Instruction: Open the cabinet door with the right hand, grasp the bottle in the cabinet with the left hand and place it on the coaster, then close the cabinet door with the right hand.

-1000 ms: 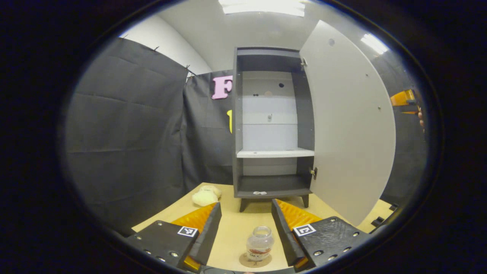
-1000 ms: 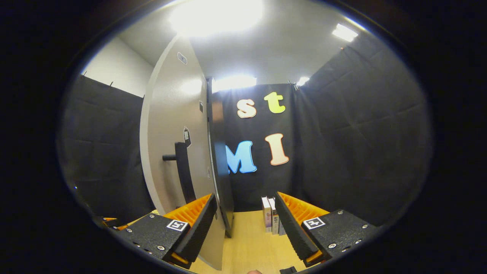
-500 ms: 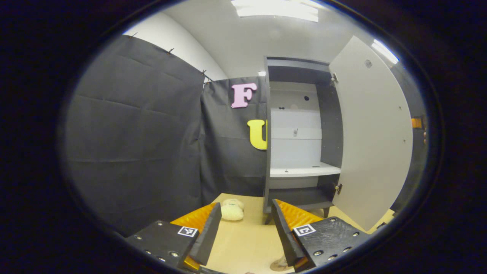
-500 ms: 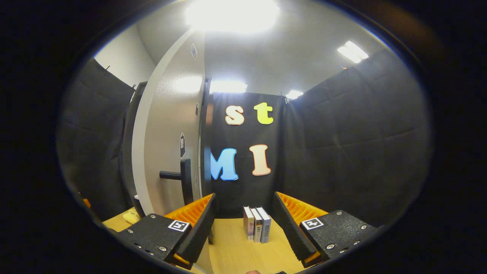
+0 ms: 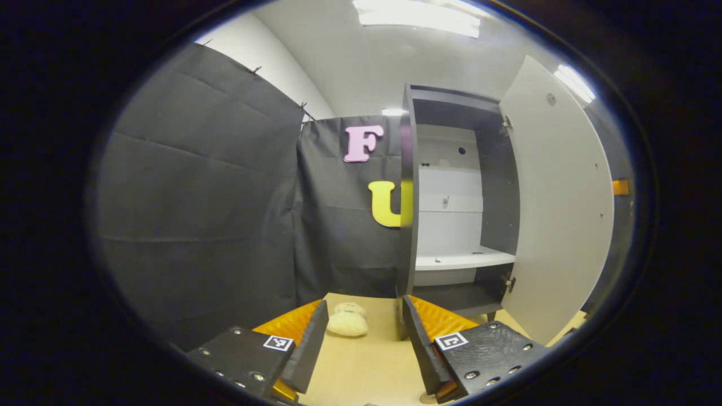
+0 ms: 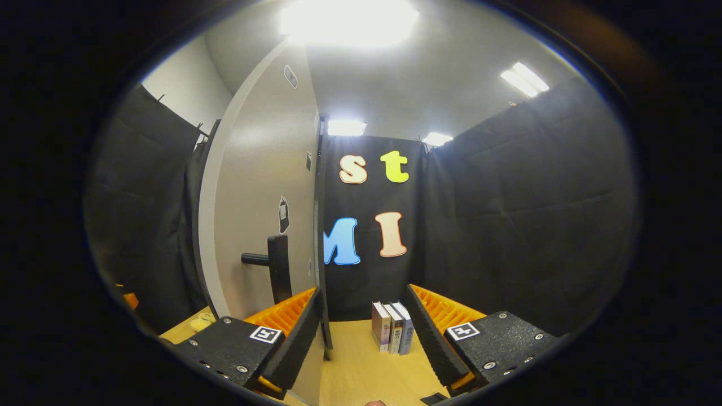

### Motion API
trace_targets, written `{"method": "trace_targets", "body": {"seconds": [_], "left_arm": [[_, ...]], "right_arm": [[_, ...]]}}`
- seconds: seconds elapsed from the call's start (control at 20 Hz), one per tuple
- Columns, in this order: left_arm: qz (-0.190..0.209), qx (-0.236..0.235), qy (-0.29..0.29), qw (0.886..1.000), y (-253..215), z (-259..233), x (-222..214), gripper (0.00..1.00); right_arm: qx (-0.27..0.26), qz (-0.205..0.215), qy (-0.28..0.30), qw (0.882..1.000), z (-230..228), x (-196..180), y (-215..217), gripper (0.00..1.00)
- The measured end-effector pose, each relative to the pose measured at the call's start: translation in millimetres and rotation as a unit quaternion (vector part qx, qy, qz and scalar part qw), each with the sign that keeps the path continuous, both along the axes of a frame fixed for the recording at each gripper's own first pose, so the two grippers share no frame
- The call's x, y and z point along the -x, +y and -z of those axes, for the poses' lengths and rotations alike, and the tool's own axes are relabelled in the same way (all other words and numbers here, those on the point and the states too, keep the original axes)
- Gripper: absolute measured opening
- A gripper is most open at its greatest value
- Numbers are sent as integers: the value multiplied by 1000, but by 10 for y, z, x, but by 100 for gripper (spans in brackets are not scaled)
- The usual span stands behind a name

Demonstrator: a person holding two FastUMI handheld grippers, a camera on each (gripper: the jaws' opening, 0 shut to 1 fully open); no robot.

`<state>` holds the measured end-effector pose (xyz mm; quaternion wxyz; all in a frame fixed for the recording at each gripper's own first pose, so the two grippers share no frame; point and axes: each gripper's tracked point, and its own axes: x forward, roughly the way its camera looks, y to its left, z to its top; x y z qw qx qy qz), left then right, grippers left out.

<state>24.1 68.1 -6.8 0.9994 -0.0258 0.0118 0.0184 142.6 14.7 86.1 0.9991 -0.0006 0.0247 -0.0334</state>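
In the left gripper view the dark cabinet (image 5: 451, 225) stands on the table with its pale door (image 5: 558, 214) swung wide open to the right and its white shelf (image 5: 465, 260) bare. My left gripper (image 5: 364, 304) is open and holds nothing. A sliver of the round coaster (image 5: 426, 398) peeks out beside its right finger at the bottom edge. In the right gripper view my right gripper (image 6: 363, 293) is open, close to the door's outer face (image 6: 259, 214), with its left finger just below the dark handle (image 6: 276, 266).
A pale plush toy (image 5: 348, 321) lies on the wooden table (image 5: 361, 366) left of the cabinet. A few books (image 6: 393, 334) stand upright against the booth wall ahead of the right gripper. Black cloth closes in the sides.
The left gripper view has swung left, away from the bottle standing on the coaster, and both have slid out of the bottom edge. The right gripper has turned more toward the door's outer face and handle.
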Motion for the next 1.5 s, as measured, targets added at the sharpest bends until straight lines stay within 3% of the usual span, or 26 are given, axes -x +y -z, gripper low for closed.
{"method": "trace_targets", "body": {"seconds": [0.05, 0.1, 1.0, 1.25, 1.5], "left_arm": [[3, -1, -1, 1000, 33, 6, -1, 76], [5, -3, -2, 1000, 80, 14, -11, 80], [-24, -3, 8, 1000, 1070, 300, 54, 80], [-34, -5, 11, 999, 1264, 362, 88, 80], [-37, -2, 12, 999, 1426, 402, 156, 80]], "right_arm": [[0, -2, -1, 1000, -6, 13, 87, 90], [1, -6, -1, 1000, -1, 2, 117, 91], [5, -56, -8, 998, -5, -235, 1566, 91], [-17, -89, -19, 996, -11, -391, 2023, 92], [-34, -84, -31, 995, -61, -446, 2173, 93]]}}
